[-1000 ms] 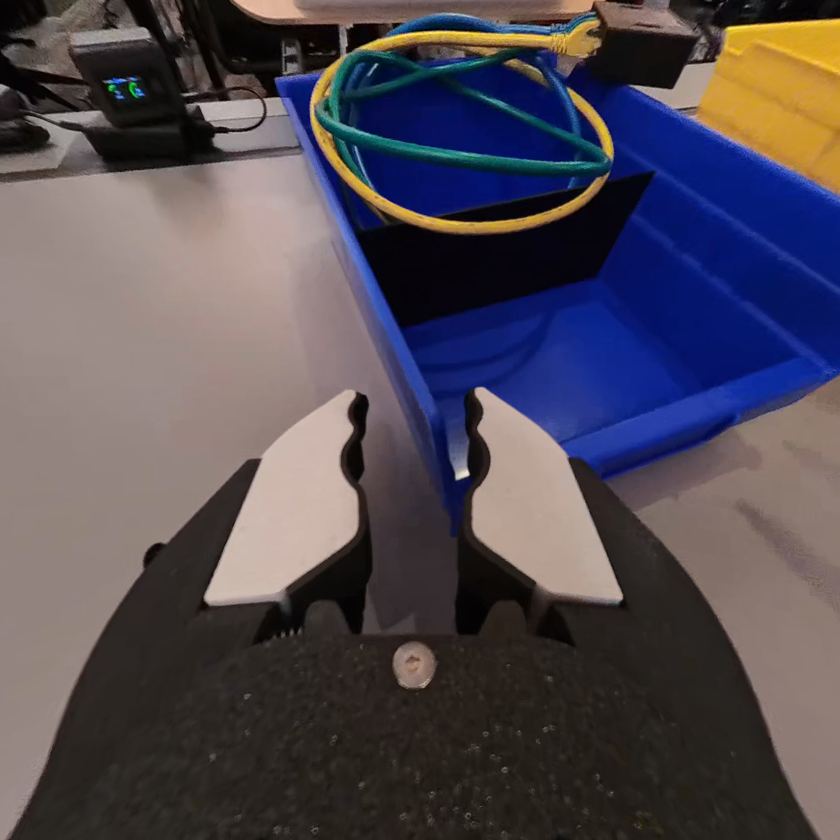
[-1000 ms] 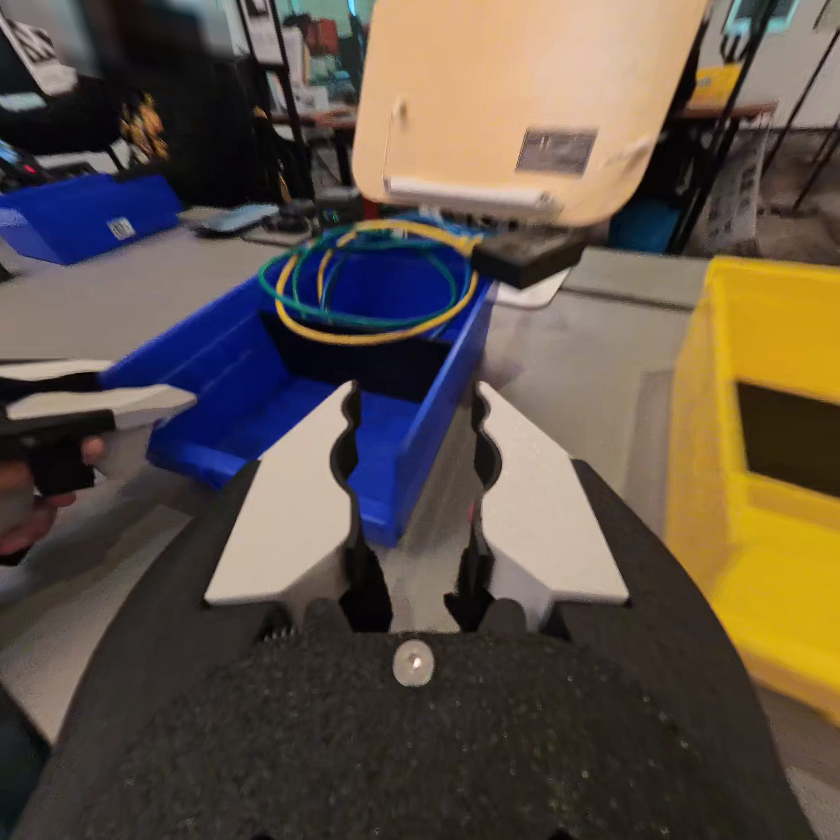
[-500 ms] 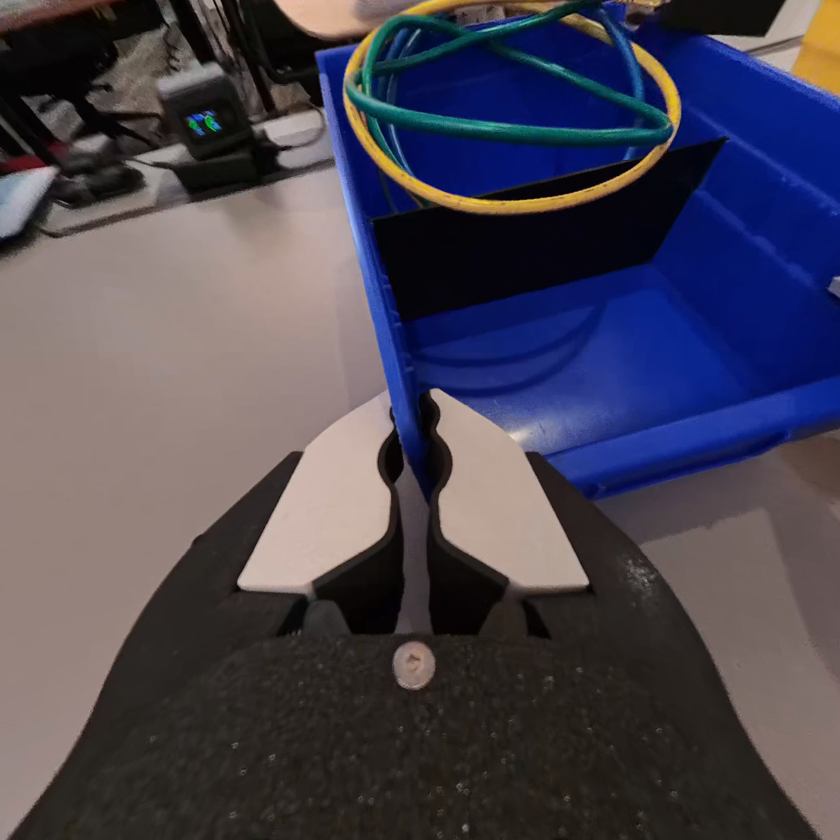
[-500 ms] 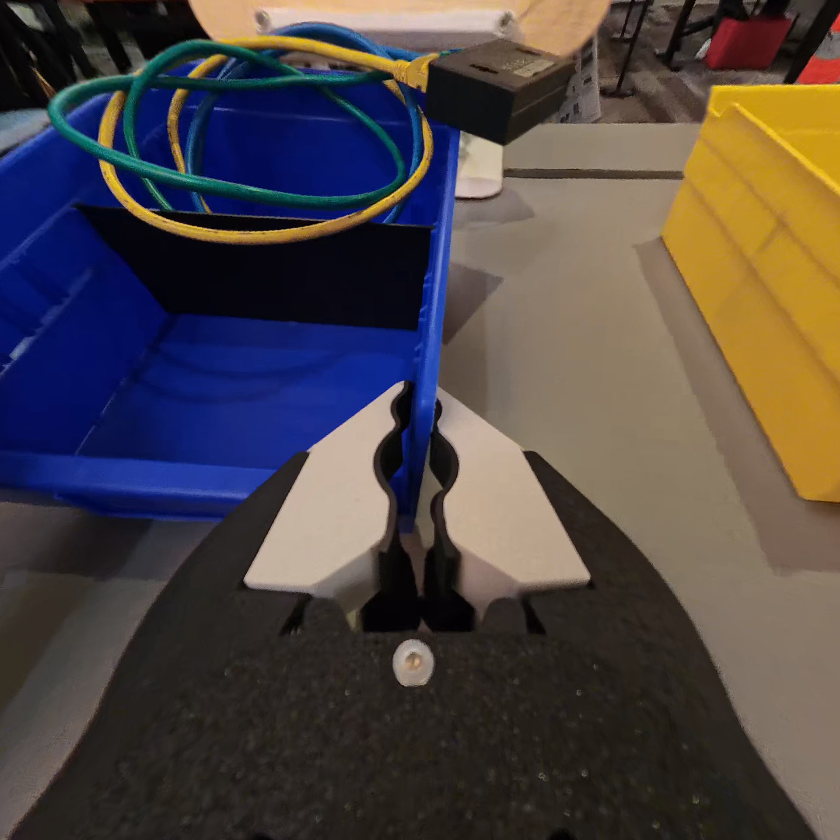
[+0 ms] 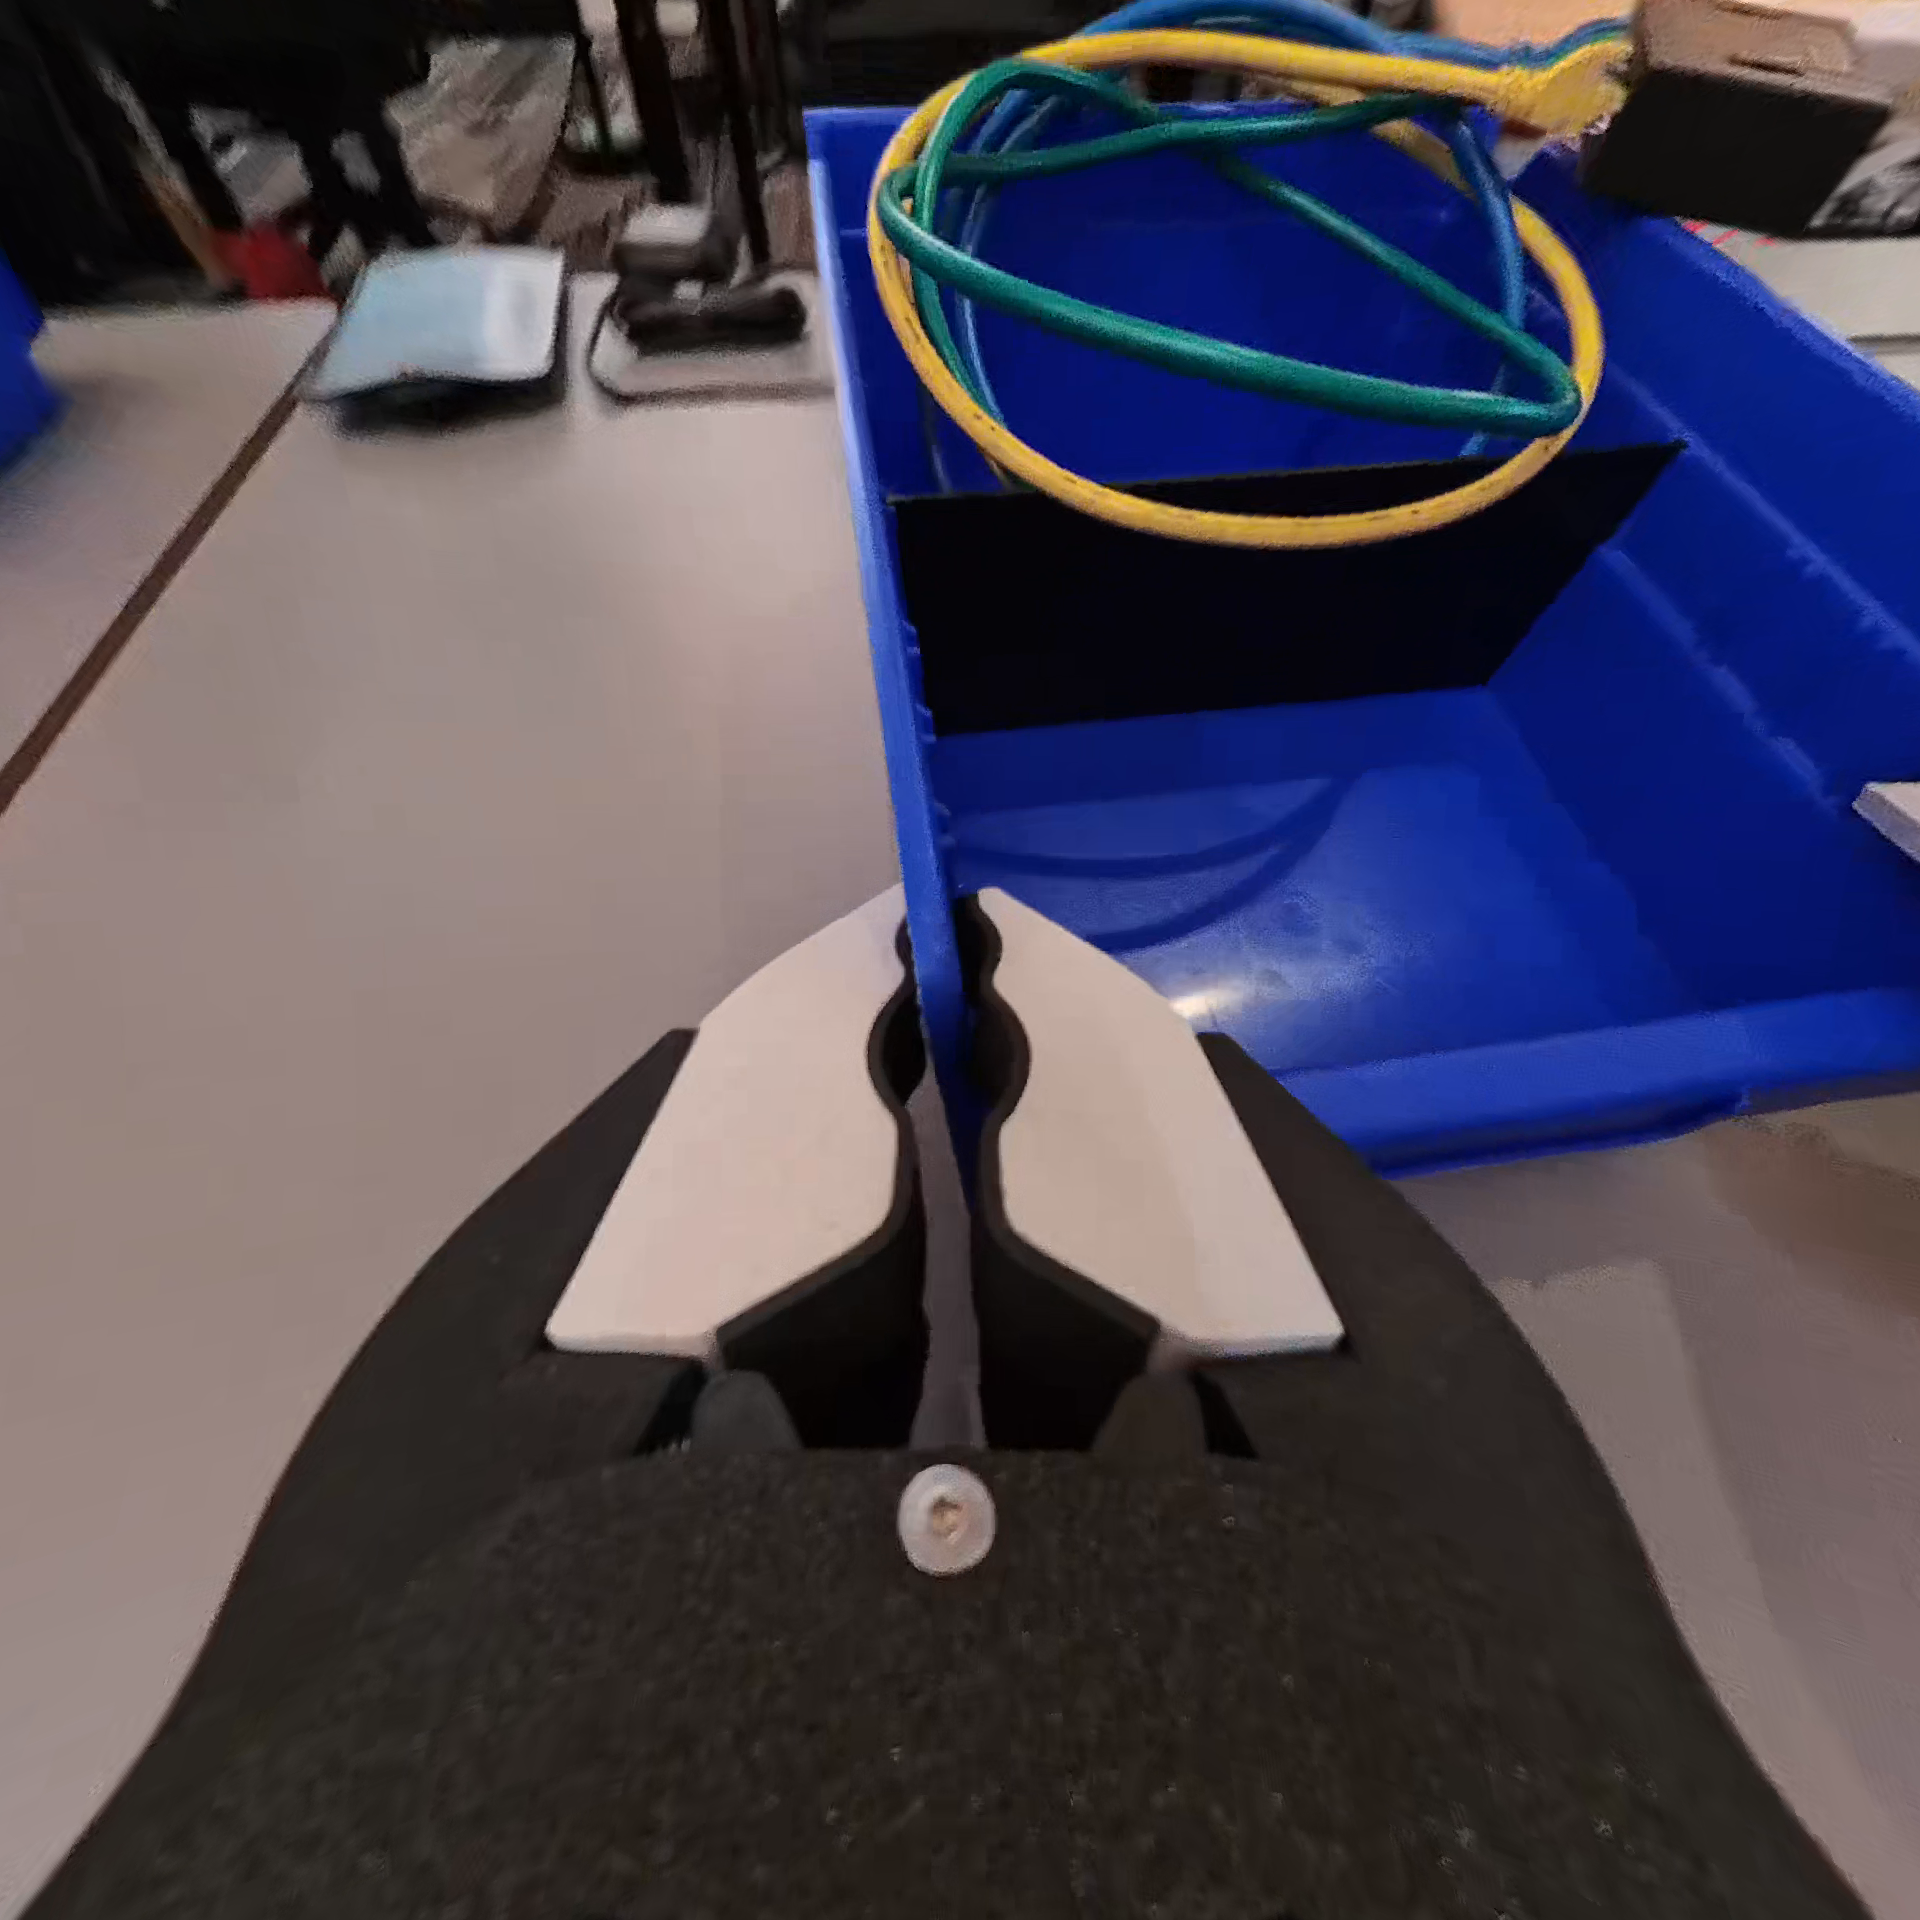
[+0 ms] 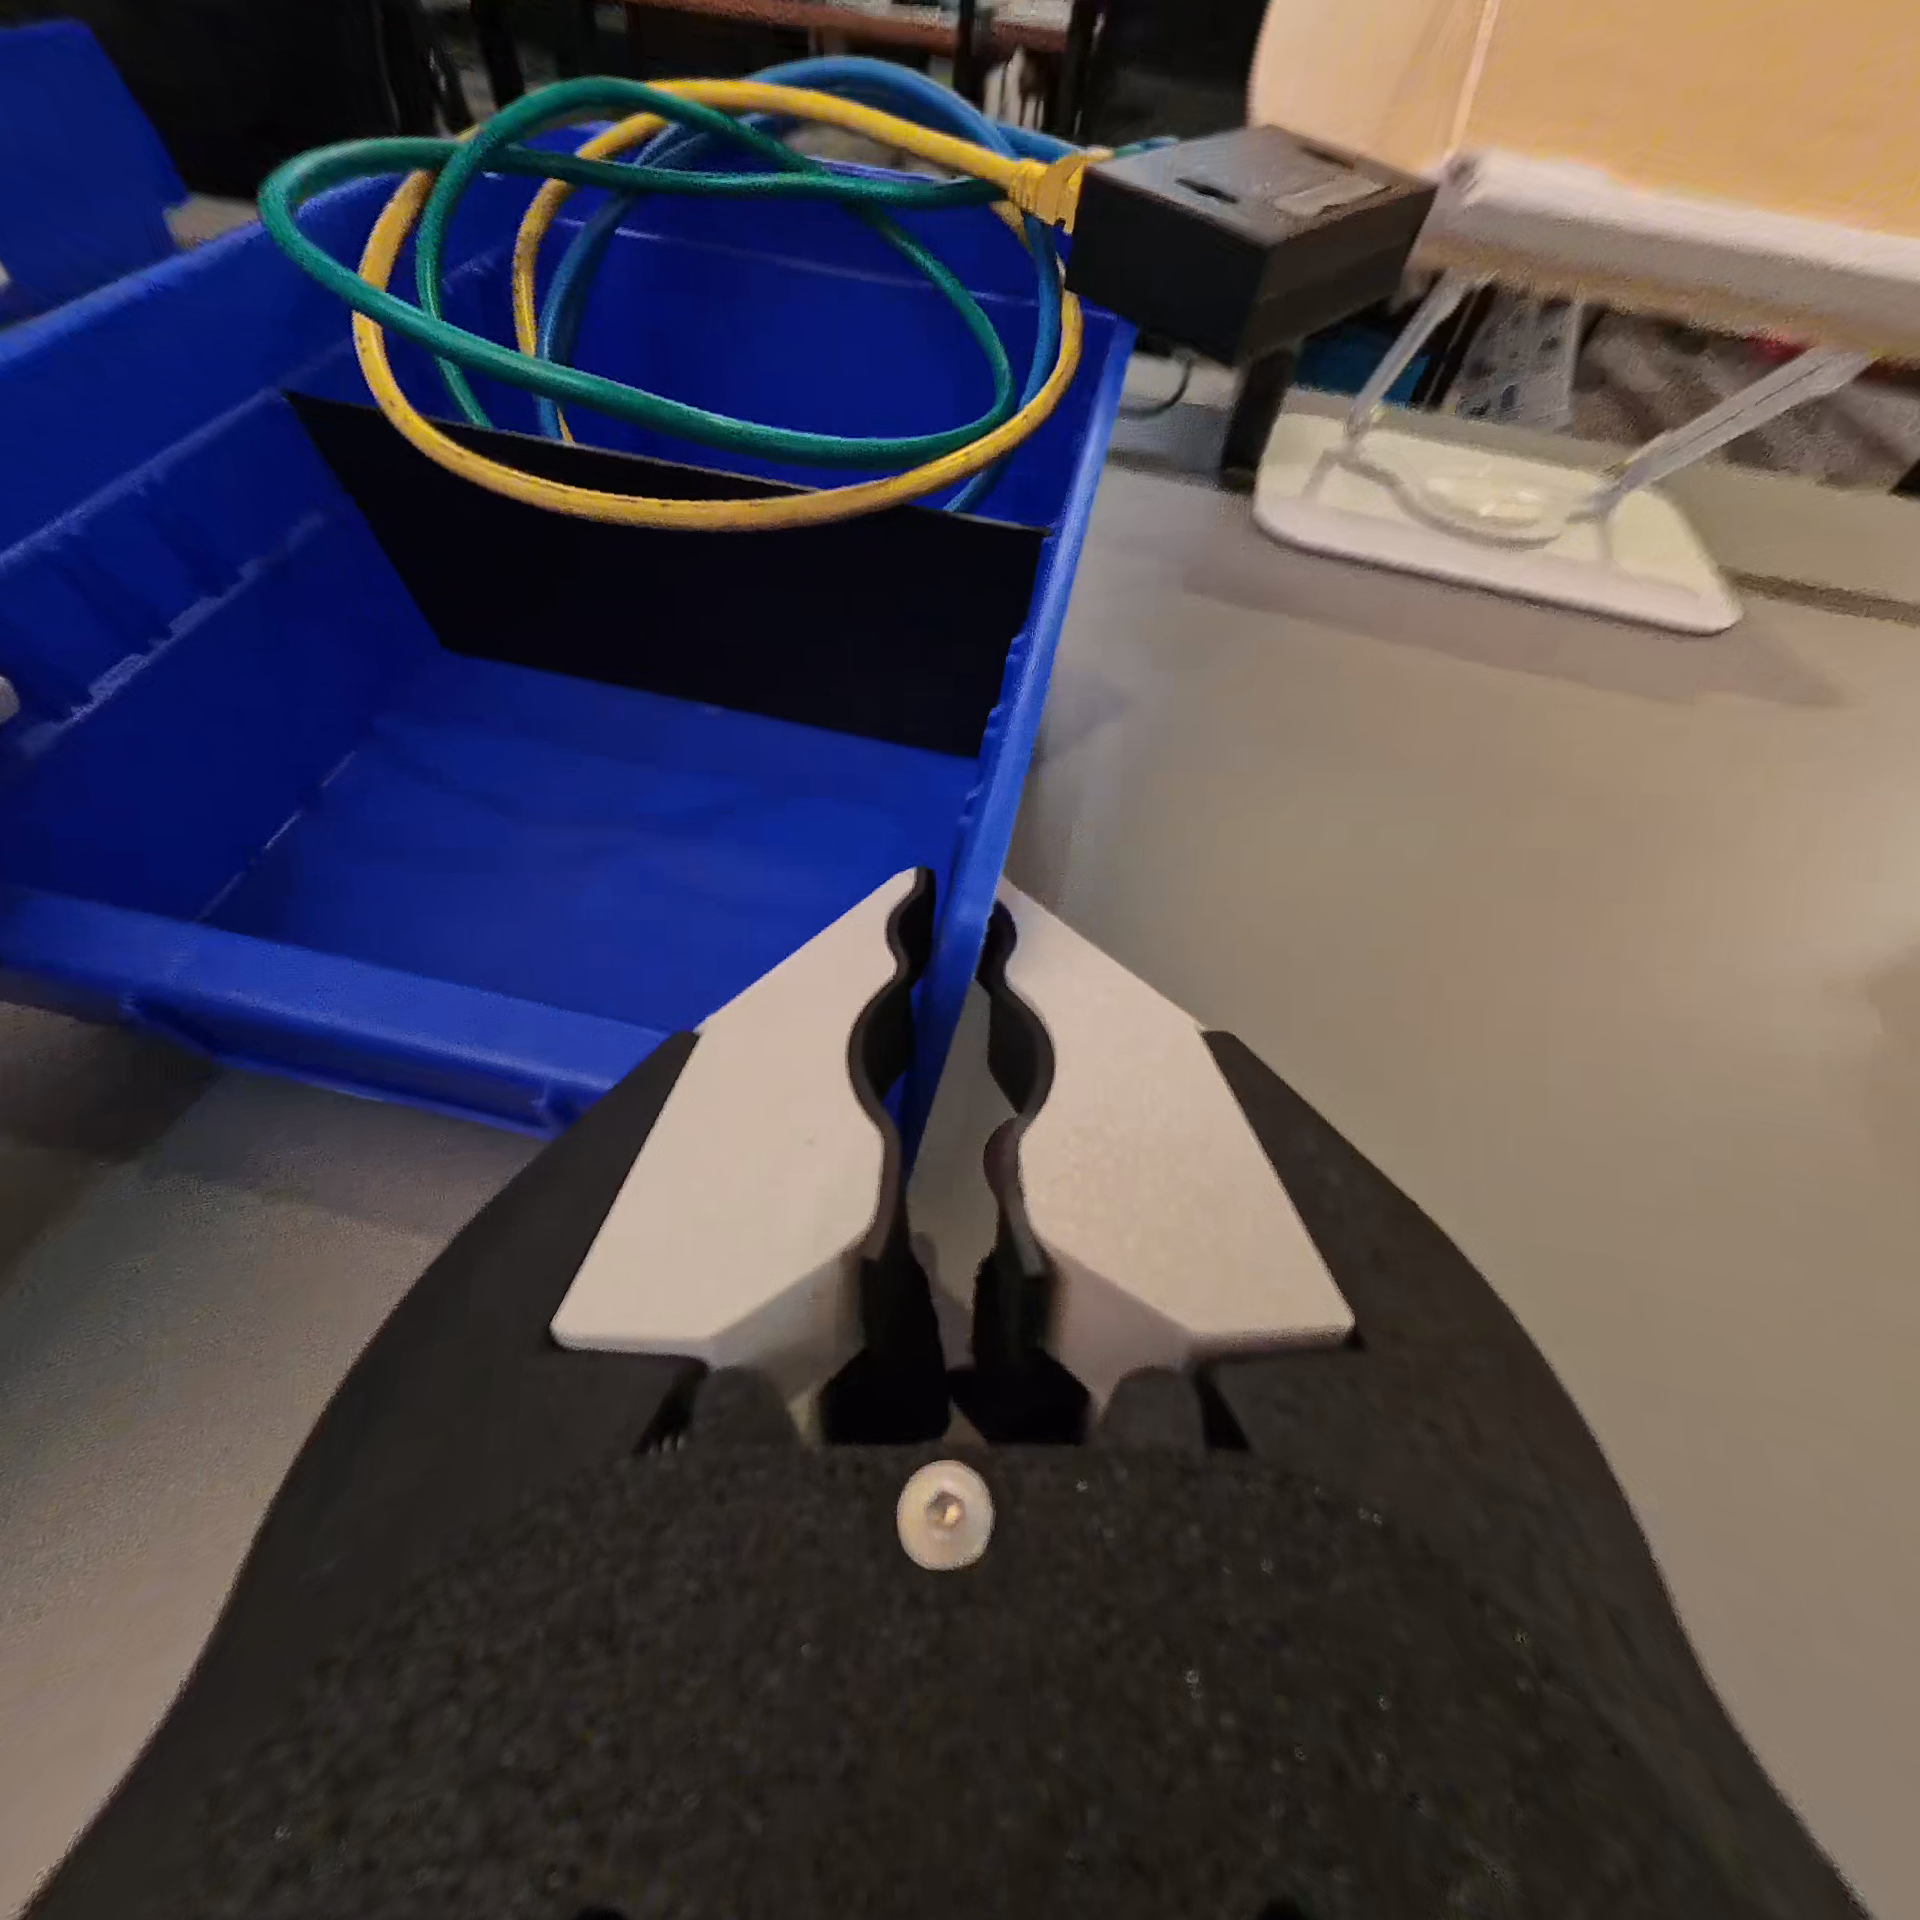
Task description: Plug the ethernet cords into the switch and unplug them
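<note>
Both grippers are clamping the blue bin (image 5: 1714, 1081), one on each side wall near its front: I am holding the left gripper (image 5: 940, 935) with its jaws pinched on the bin's left wall, and the right gripper (image 6: 956, 914) with its jaws pinched on the bin's right wall. Behind the bin's black divider (image 5: 1247, 592), the yellow cord (image 5: 1247, 525), green cord (image 5: 1195, 353) and blue cord (image 6: 582, 270) are lying coiled in the rear compartment, looping up above the rim. At the bin's far right corner, the black switch (image 6: 1236, 239) is sitting raised, with the yellow cord's plug at its face; whether it is seated I cannot tell. I am judging this as the setup step, positioning the bin. Next I am expecting to release both walls and reach to the rear compartment for a plug.
</note>
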`<state>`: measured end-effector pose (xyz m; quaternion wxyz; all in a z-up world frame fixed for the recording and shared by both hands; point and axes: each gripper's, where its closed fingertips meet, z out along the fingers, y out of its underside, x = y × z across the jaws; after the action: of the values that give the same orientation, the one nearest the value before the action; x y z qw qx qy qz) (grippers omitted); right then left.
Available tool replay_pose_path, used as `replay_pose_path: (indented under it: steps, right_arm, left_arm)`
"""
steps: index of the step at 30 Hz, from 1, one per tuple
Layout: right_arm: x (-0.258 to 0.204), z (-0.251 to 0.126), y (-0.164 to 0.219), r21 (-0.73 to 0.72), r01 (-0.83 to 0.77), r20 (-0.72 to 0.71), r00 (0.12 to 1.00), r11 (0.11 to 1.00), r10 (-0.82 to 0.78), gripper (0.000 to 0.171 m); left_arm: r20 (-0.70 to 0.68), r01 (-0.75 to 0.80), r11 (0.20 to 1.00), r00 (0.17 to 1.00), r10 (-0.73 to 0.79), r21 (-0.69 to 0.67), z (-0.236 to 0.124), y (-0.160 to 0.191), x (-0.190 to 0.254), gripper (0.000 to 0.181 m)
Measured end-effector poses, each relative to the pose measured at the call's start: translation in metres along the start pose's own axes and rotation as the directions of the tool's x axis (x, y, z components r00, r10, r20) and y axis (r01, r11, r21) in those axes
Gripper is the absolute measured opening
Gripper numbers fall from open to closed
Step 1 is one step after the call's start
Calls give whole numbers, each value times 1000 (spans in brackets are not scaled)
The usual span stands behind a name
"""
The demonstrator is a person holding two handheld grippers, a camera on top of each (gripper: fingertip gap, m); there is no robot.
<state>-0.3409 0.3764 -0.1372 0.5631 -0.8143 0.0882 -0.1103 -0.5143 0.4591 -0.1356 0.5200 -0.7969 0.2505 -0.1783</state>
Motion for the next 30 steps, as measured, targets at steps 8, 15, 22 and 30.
replay_pose_path:
  steps: [8, 15, 22, 30]
  right_arm:
    - [-18, -6, 2, -59, -113, 270, 955, 992, 125, 13]
    - [15, -124, 56, -168, 70, 760, 644, 983, 84, 31]
    - [206, -165, 28, 48, -179, 625, 773, 983, 110, 34]
    - [455, -161, 48, 154, -325, 92, 945, 933, 314, 42]
  left_arm:
    - [126, -3, 999, 992, 7, -39, 2, 0, -19, 7]
    - [191, 8, 1000, 982, -5, -17, -1, 0, -31, 23]
    - [234, -267, 954, 944, 231, 134, -45, -45, -2, 43]
    - [-14, 20, 980, 1000, -18, 200, -78, -17, 99, 46]
